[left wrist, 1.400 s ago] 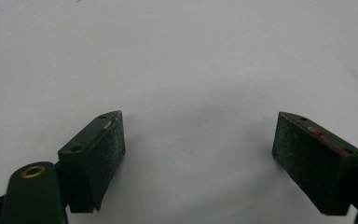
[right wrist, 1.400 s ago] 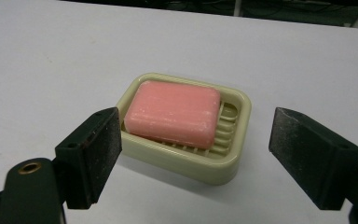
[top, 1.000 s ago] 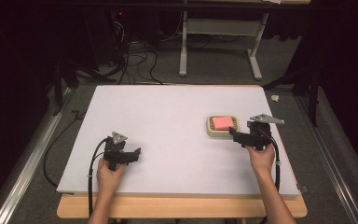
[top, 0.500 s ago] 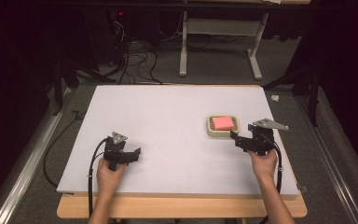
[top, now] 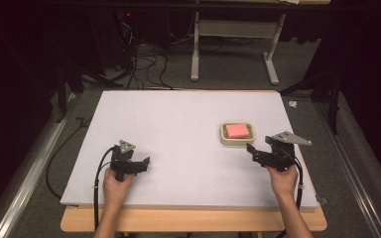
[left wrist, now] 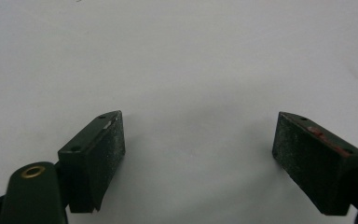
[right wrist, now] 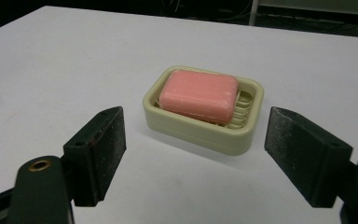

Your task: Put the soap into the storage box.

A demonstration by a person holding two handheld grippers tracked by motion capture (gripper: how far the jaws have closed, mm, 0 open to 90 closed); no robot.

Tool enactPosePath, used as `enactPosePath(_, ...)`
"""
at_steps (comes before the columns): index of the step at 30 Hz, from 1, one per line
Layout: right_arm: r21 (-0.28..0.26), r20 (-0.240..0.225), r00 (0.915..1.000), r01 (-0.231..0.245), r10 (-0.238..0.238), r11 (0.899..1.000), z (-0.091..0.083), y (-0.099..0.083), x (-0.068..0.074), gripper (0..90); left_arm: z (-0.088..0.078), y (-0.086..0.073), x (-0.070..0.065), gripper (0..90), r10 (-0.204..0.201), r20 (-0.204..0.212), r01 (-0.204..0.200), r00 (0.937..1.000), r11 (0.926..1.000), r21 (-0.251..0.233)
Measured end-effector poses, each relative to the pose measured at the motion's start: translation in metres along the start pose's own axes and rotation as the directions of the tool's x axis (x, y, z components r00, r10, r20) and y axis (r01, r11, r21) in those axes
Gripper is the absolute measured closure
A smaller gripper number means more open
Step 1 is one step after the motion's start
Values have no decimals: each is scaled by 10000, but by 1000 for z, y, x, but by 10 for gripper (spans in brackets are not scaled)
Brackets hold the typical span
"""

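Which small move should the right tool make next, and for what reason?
Probably ease the right tool forward toward the soap dish. Its jaws, which have just been closing, hold nothing and stand short of the dish, where the pink soap lies. The left tool waits open, far away.

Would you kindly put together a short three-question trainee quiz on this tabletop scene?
1. True or false: the pink soap lies directly on the white table.
2. Which gripper is nearer the soap dish? A) left gripper B) right gripper
3. What is between the left gripper's jaws?

Key:
1. False; it rests in the dish.
2. B.
3. Nothing; its jaws stand open over bare table.
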State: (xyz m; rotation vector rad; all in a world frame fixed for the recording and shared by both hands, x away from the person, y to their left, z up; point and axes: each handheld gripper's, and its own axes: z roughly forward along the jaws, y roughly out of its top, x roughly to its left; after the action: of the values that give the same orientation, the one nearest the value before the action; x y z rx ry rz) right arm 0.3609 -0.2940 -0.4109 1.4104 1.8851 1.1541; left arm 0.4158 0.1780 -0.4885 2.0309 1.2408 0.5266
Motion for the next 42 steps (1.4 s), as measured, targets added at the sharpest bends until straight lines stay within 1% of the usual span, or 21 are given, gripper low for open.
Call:
enactPosePath(2, -21, -45, 10000, 10, -10, 10000, -1, -2, 1, 214, 0, 0, 0, 175, -2, 1, 2, 10000, 10000, 1)
enactPosePath(3, 40, 14, 9999, 109, -109, 9999, -3, -3, 1, 217, 0, 0, 0, 175, 1, -2, -1, 10000, 10000, 1)
enactPosePath(4, 40, 14, 9999, 109, -109, 9999, -3, -3, 1, 217, 0, 0, 0, 175, 1, -2, -1, 10000, 10000, 1)
enactPosePath(5, 170, 122, 9995, 279, -281, 9995, -3, -4, 4, 217, 0, 0, 0, 175, -1, 1, 1, 10000, 10000, 1)
enactPosePath(6, 219, 127, 9993, 361, -364, 9991, -3, -4, 4, 217, 0, 0, 0, 175, -1, 1, 1, 10000, 10000, 1)
enactPosePath(11, 209, 43, 9993, 374, -375, 9991, -5, -6, 8, 218, 0, 0, 0, 175, -1, 1, 1, 10000, 10000, 1)
enactPosePath(14, 258, -39, 9989, 474, -473, 9985, -5, -9, 11, 219, 0, 0, 0, 175, 0, -1, 0, 10000, 10000, 1)
enactPosePath(19, 324, -136, 9988, 473, -468, 9984, -6, -12, 15, 221, 0, 0, 0, 175, 5, -4, -5, 10000, 10000, 0)
enactPosePath(20, 314, -224, 9985, 508, -501, 9982, -7, -14, 17, 222, 0, 0, 0, 175, 3, -3, -3, 10000, 10000, 1)
enactPosePath(24, 381, -286, 9980, 581, -570, 9976, -6, -18, 19, 223, 0, 0, 0, 175, 6, -5, -6, 10000, 10000, 1)
enactPosePath(31, 471, -391, 9979, 537, -519, 9974, -4, -24, 22, 225, 0, 0, 0, 175, 8, -8, -8, 10000, 10000, -1)
enactPosePath(36, 548, -471, 9976, 531, -506, 9971, -1, -28, 26, 226, 0, 0, 0, 175, 7, -10, -7, 10000, 10000, -1)
enactPosePath(37, 587, -517, 9970, 599, -569, 9965, 0, -29, 27, 227, 0, 0, 0, 175, 5, -9, -5, 10000, 10000, -1)
enactPosePath(42, 584, -616, 9969, 528, -492, 9969, 3, -32, 30, 230, 0, 0, 0, 175, 6, -13, -6, 10000, 10000, -14)
